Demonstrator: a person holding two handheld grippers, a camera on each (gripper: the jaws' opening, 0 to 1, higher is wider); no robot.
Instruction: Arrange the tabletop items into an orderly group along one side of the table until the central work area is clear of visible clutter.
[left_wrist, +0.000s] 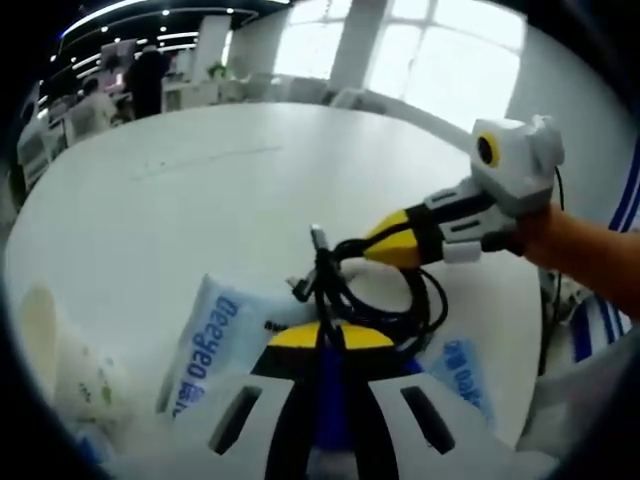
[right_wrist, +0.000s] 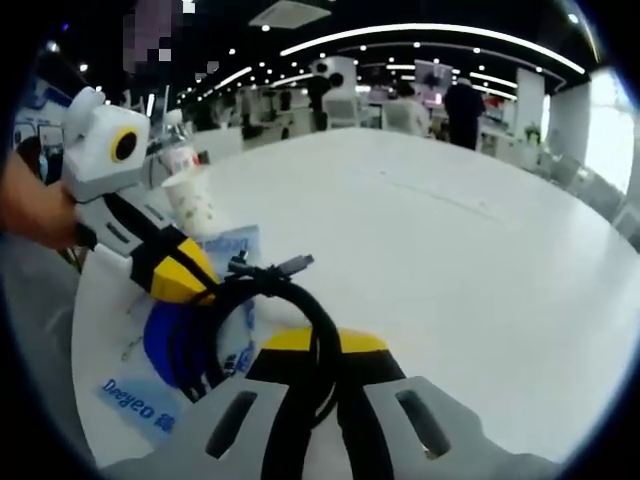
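Both grippers clench one coiled black cable (left_wrist: 372, 292): left gripper (left_wrist: 322, 335), right gripper (left_wrist: 372, 250); pull apart and the coil springs loose over the blue-printed packet (left_wrist: 215, 340).

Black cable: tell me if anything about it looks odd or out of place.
The black cable is a loose tangle of loops, not a neat coil, pinched between the left gripper and the right gripper, over the blue-and-white packet. Its plug end sticks out free.

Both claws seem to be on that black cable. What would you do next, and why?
Probably carry the coiled black cable toward the tissue packs at the table edge: both the left gripper and right gripper appear to grip it, and the centre looks bare.
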